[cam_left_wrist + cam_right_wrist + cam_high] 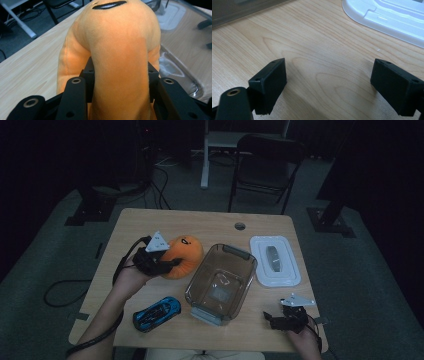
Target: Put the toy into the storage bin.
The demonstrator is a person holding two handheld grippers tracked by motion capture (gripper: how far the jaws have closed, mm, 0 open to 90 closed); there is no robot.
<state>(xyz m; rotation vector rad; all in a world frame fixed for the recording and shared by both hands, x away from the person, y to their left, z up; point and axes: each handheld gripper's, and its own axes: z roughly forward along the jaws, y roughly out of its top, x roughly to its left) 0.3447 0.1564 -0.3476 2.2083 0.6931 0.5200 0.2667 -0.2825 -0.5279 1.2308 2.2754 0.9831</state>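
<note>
The left gripper (pixel 167 263) is clamped on an orange plush toy (pixel 184 255), its two black jaws pinching a fold of the soft fabric so that the stuffing bulges out past them; in the left gripper view the plush toy (pixel 117 57) rises straight ahead of the jaws, a black stitched mark on its far upper side. Gripped by one bulge near its edge, the toy leans away from the hand, towards the clear plastic bin (pixel 221 281) that stands just beyond it, which is probably where it is meant to go. The right gripper (pixel 280 318) rests low over the bare wooden table (pixel 210 222), jaws spread wide with nothing between them, seemingly parked clear of the bin; its white lid (pixel 275 260) lies ahead of it. A blue toy car (pixel 156 313) sits on the table behind the left gripper, near the person's forearm.
</note>
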